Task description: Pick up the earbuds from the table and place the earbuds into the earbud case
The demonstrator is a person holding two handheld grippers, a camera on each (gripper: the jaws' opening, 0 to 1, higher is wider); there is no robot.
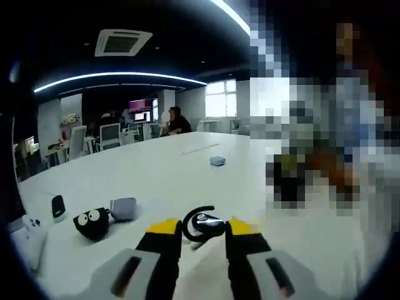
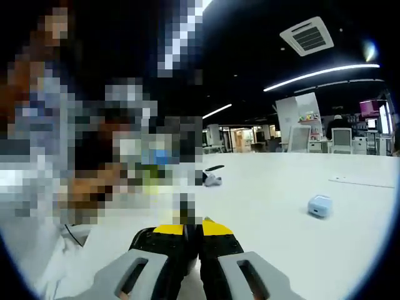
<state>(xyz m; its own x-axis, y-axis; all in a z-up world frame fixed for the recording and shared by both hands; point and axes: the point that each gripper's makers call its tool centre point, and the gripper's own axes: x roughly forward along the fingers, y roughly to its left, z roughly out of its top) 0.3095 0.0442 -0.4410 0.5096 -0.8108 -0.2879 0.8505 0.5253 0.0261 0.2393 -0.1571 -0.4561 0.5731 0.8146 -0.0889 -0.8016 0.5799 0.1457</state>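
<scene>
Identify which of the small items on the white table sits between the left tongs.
The black ear-hook earbud, between the left tongs. The googly-eyed black pouch, grey case and pale blue case lie apart.

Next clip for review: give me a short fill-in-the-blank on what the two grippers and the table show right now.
1. The left gripper has a black ear-hook earbud between its ____ tips.
2. The right gripper has its jaws ____.
3. In the left gripper view, a black toy with googly eyes lies beside a small ____ case.
4. The table is ____ in colour.

Missing words: yellow; shut; grey; white
</scene>
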